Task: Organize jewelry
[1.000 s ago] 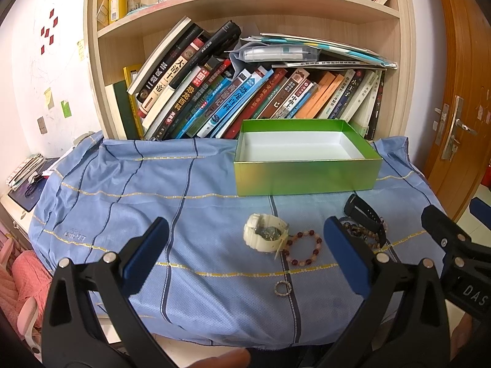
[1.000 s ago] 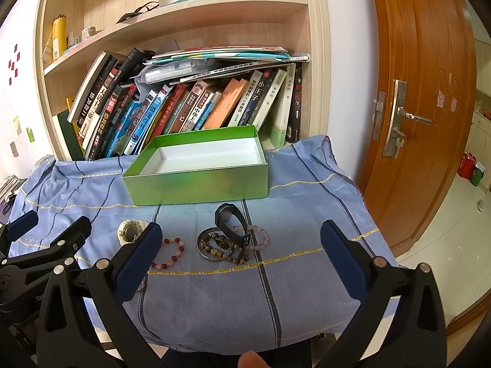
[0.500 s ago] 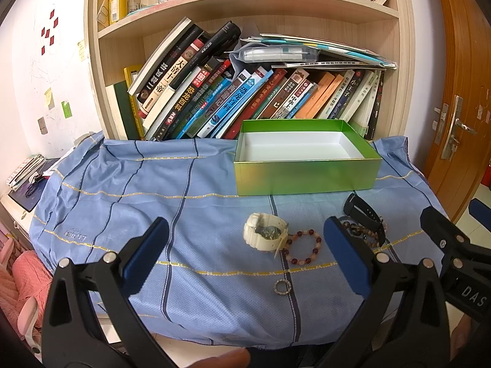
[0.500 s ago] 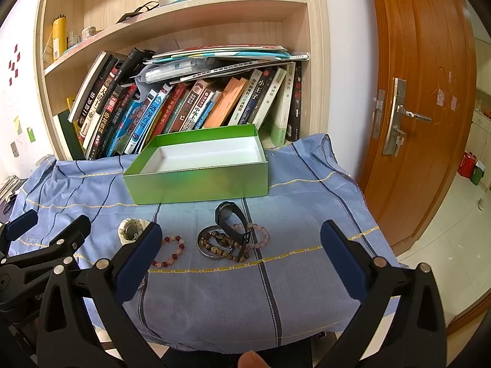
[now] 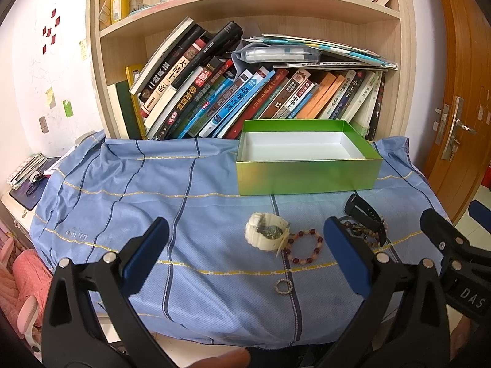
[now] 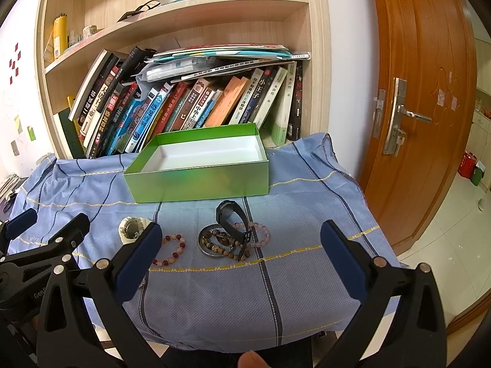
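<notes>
A green box [image 5: 307,165] [image 6: 199,178] with a white inside stands open and empty at the back of the blue cloth. In front of it lie a cream watch [image 5: 267,234] [image 6: 130,230], a red-and-pink bead bracelet [image 5: 305,245] [image 6: 172,250], a black watch [image 6: 233,217] [image 5: 363,214] over a heap of brown and pink beads with a metal bangle [image 6: 214,245], and a small ring [image 5: 284,285]. My left gripper [image 5: 245,254] is open, near the table's front edge. My right gripper [image 6: 242,254] is open too, held short of the heap.
The blue striped cloth [image 5: 153,202] covers the table and drops off at the front edge. A bookshelf [image 5: 245,98] packed with leaning books rises right behind the box. A wooden door [image 6: 423,107] stands to the right. A desk with papers [image 5: 24,171] is at far left.
Nothing has visibly moved; both grippers hold the same open pose.
</notes>
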Demonstrator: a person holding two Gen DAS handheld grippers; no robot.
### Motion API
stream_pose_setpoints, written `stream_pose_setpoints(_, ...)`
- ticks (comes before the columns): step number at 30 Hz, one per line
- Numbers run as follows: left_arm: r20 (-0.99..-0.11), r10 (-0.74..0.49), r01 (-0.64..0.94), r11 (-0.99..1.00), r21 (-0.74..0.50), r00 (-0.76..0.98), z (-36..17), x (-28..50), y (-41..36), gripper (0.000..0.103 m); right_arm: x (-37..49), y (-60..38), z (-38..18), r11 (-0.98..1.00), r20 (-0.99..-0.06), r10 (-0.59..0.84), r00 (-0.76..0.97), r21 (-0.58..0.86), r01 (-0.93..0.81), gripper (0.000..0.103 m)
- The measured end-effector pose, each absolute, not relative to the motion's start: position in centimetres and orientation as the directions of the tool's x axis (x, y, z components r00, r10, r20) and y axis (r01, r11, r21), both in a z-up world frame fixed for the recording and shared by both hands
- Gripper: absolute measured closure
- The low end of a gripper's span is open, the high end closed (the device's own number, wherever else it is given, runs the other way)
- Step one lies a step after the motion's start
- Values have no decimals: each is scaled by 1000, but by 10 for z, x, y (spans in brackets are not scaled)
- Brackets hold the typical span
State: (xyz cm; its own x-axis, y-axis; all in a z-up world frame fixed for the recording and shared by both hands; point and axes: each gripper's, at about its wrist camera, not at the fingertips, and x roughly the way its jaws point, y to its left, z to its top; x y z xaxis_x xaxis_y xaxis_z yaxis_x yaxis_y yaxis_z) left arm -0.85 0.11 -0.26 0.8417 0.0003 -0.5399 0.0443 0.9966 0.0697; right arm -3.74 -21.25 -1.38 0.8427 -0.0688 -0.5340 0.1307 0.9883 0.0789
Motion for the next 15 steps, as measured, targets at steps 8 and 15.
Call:
stream_pose_setpoints(8, -542, 0, 45, 997, 70, 841, -3, -10, 3, 4, -41, -208, -19, 989, -540, -70, 839, 74, 130, 3)
stream_pose_setpoints(15, -552, 1, 44, 997, 70, 834, -6, -6, 4, 4, -38, -210, -19, 989, -546, -70, 835, 71, 129, 3)
